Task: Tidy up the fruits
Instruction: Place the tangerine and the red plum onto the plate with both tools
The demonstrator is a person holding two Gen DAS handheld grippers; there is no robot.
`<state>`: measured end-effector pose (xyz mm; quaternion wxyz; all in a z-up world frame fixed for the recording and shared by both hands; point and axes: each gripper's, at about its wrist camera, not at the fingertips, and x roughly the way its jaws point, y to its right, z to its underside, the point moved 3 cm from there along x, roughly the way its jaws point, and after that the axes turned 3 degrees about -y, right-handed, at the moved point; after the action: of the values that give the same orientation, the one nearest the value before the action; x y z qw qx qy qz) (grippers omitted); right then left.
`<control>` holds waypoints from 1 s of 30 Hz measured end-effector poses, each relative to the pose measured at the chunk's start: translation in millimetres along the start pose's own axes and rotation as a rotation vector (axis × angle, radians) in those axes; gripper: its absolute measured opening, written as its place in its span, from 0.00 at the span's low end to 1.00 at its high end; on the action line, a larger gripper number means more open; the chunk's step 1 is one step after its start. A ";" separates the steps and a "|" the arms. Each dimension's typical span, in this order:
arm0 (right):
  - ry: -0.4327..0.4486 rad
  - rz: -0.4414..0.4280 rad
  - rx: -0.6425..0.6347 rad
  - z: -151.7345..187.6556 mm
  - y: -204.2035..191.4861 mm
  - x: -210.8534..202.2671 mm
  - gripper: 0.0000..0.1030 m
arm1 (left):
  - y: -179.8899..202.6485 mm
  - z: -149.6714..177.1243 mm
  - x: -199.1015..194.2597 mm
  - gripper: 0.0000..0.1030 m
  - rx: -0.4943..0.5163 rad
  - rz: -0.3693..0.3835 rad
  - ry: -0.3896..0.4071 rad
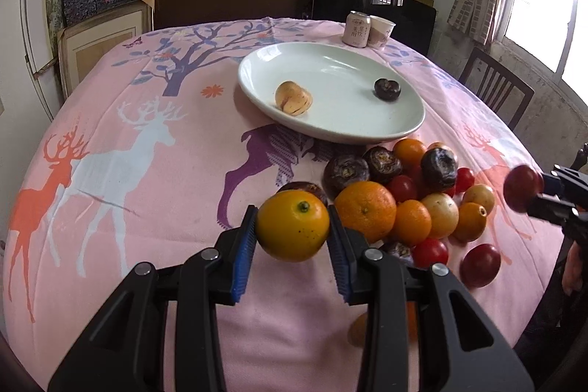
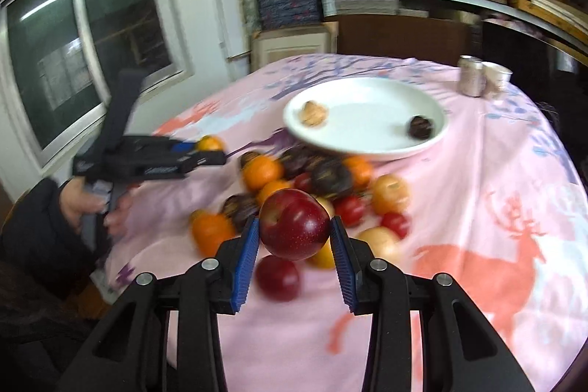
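Observation:
My left gripper is shut on a yellow-orange citrus fruit and holds it above the pink cloth, just left of the fruit pile. My right gripper is shut on a dark red apple above the same pile. The right gripper and its apple also show at the right edge of the left wrist view. The left gripper with its fruit shows at the left of the right wrist view. A white plate behind the pile holds a tan fruit and a dark water chestnut.
A can and a paper cup stand behind the plate at the far table edge. A wooden chair stands at the right side. Shelves with boxes fill the back wall. The pile holds oranges, small red tomatoes, dark chestnuts and yellow fruits.

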<state>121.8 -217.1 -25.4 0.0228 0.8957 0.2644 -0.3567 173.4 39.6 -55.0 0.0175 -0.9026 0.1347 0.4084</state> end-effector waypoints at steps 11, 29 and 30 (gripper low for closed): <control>0.056 0.095 0.047 -69.3 54.4 38.1 0.39 | 45.4 -81.3 27.3 0.35 0.080 0.023 0.014; -0.007 0.115 0.113 -75.4 76.9 81.3 0.53 | 34.2 -106.4 68.9 0.71 -0.004 0.009 -0.009; -0.010 0.116 0.114 -69.8 76.2 77.5 0.53 | 34.0 -102.9 62.1 0.73 -0.006 0.013 -0.001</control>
<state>249.9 -231.0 -35.2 -0.0064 0.9076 0.1911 -0.3737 279.2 -22.0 -30.0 0.0121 -0.9016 0.1395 0.4094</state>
